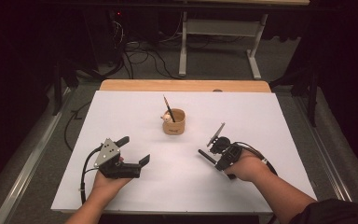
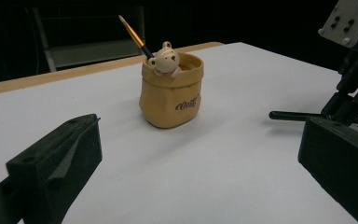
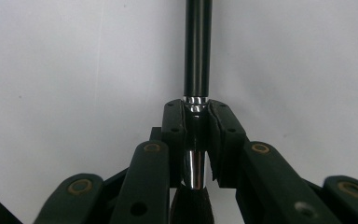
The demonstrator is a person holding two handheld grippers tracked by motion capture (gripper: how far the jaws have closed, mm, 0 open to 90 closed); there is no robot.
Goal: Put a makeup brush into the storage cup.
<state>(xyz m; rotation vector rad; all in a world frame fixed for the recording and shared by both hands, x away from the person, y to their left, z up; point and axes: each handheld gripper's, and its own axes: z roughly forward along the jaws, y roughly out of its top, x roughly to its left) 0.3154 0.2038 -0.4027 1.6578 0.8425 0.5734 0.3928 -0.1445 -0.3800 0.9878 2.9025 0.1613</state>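
While clamped in right tongs, brush lies level.

The brush handle runs off the top edge; its bristle end hides below the right gripper's jaws.

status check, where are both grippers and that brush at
Left gripper open, holding nothing, low over the white table. Right gripper shut on black brush, handle pointing out past the jaws. Bear pot with one brush in it, path clear.
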